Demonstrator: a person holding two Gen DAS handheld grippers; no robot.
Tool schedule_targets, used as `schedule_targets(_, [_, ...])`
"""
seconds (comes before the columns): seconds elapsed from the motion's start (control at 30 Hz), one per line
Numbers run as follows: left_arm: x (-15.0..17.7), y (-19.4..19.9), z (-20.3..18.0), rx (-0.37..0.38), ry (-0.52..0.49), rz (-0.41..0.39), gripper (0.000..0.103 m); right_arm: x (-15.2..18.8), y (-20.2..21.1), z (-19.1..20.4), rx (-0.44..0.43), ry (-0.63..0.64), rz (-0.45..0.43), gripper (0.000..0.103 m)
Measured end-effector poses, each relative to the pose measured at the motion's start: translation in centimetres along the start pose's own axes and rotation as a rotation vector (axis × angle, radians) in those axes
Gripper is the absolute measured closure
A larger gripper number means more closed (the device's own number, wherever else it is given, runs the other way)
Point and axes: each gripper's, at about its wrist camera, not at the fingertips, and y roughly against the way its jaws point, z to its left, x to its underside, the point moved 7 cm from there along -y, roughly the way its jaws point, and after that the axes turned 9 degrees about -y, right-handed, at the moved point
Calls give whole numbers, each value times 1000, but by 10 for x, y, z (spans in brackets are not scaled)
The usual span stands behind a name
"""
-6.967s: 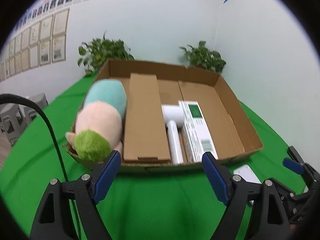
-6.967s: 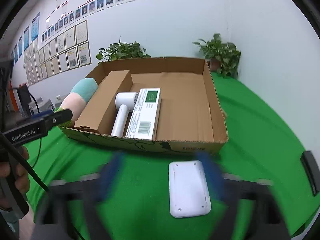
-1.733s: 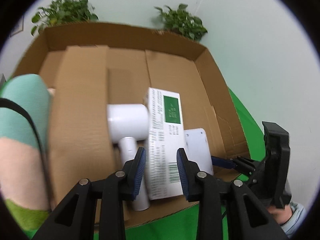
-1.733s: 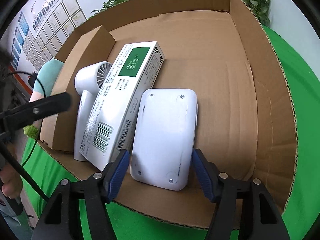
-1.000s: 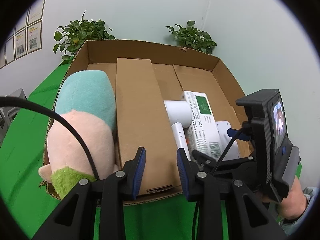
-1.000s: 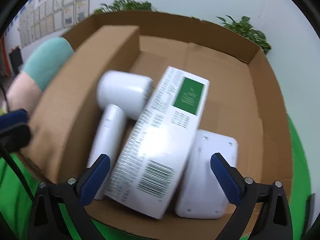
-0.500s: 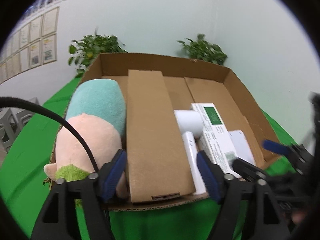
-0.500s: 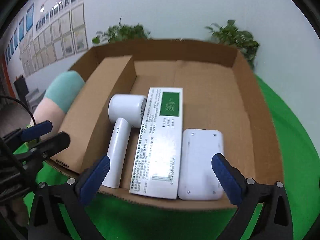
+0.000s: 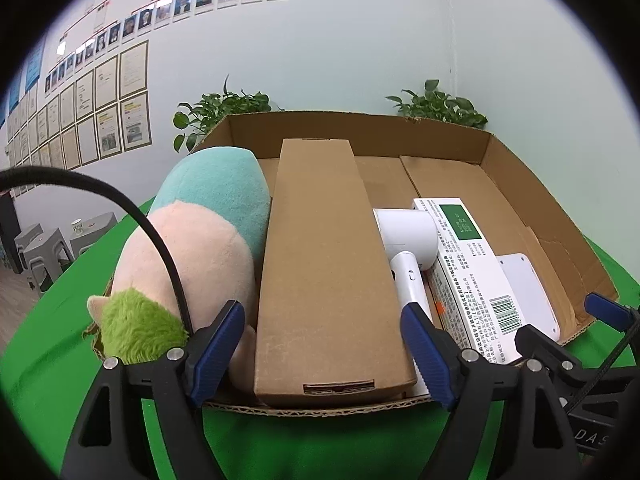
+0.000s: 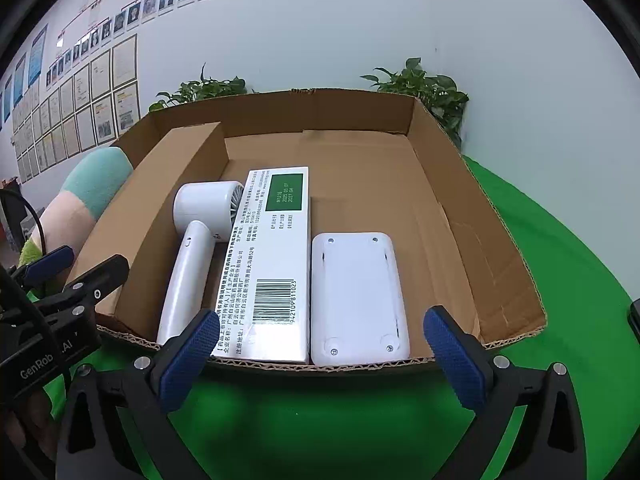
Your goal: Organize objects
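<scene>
An open cardboard tray [image 10: 472,208] [image 9: 516,184] sits on the green table. In it, left to right, lie a plush toy [image 9: 200,240] [image 10: 84,196], a long brown carton [image 9: 328,264] [image 10: 160,216], a white hand-held fan [image 10: 196,240] [image 9: 408,256], a white and green box [image 10: 272,256] [image 9: 468,272] and a flat white device [image 10: 356,292] [image 9: 524,288]. My left gripper [image 9: 324,352] is open and empty before the tray's near wall, in front of the carton. My right gripper [image 10: 320,356] is open and empty before the near wall, in front of the box and the device.
The green tablecloth [image 10: 580,280] [image 9: 44,320] surrounds the tray. Potted plants [image 10: 424,84] [image 9: 216,112] stand behind it against the wall. Grey stools [image 9: 44,248] stand at the far left. A dark object [image 10: 634,314] lies at the table's right edge.
The flat white device went from the table into the tray beside the box and was let go. Both grippers have opened and pulled back to the tray's near side.
</scene>
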Motion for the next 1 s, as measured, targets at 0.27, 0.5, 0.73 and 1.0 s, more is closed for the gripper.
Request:
schedule_targets(0.27, [7,-5,-2,4,-12,29,18,2,-3,2,18,9,10,0])
schedule_targets(0.5, [11,-10,-3,-11,-26,66,17,3,-2,3,20,8,11,0])
schedule_targets(0.73, [11,-10,-3,-12,-26,66,17,2,-1,3,20,8,10,0])
schedule_targets(1.0, [10,-10,-2,-15,-29,69,17,2,-1,3,20,7,10,0])
